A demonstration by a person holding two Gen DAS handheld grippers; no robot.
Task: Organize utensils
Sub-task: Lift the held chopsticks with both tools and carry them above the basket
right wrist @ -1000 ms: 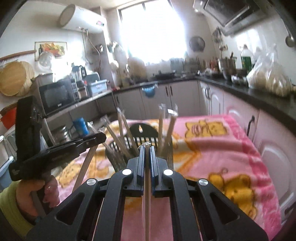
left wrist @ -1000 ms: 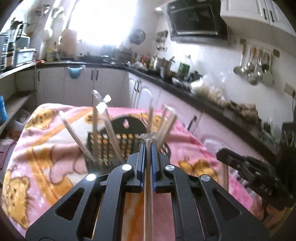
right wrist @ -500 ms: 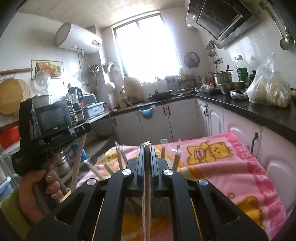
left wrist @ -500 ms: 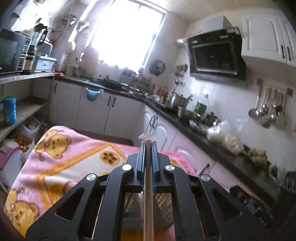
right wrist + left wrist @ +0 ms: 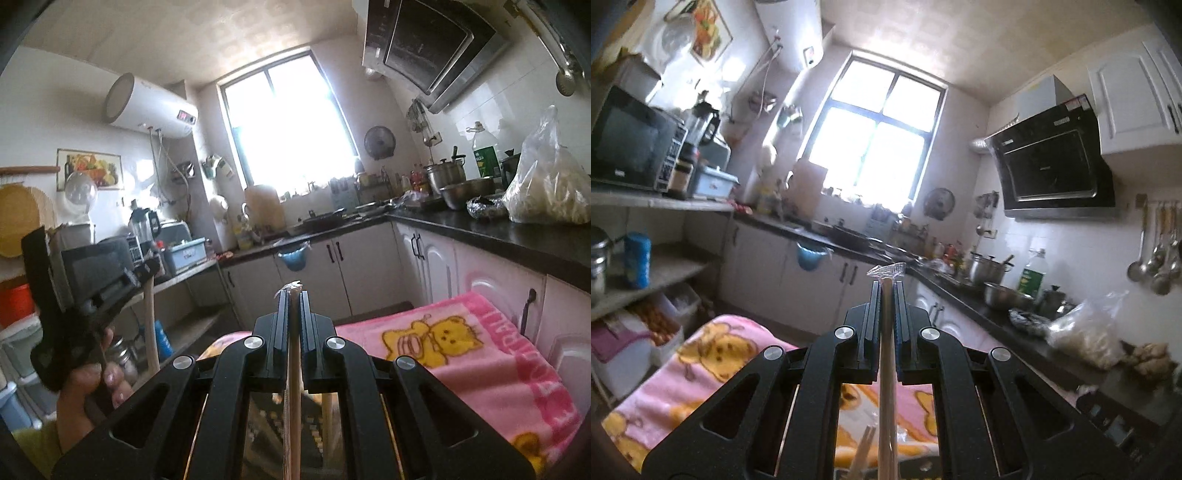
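I see a wrapped chopstick (image 5: 887, 354) clamped between the jaws of my left gripper (image 5: 886, 286); it runs along the fingers, its crinkled plastic tip just past the fingertips. My right gripper (image 5: 293, 295) is likewise closed on a second chopstick (image 5: 293, 369), held the same way, wrapper end poking out in front.

Both grippers are tilted up toward the window (image 5: 875, 136), so I see little of the work surface. Below the left gripper, the tops of two more sticks (image 5: 864, 448) show through the gap in the frame, over the pink blanket (image 5: 701, 369). Below the right gripper, I make out part of a dark perforated holder (image 5: 291, 435) with another stick (image 5: 327, 417) standing in it; the holder's rim is hidden by the gripper body.

From the right wrist view, the left gripper appears at the left edge, held by a hand (image 5: 85, 391) with a yellow-green sleeve (image 5: 33, 446); its chopstick (image 5: 150, 325) hangs down from the jaws, near upright.

The blanket with yellow bear prints covers the table. Around it: white cabinets (image 5: 314, 266), black counter (image 5: 498, 229), a bag (image 5: 546, 184) on the counter, a microwave (image 5: 631, 140) on the left shelf, range hood (image 5: 1052, 158) on the right wall.
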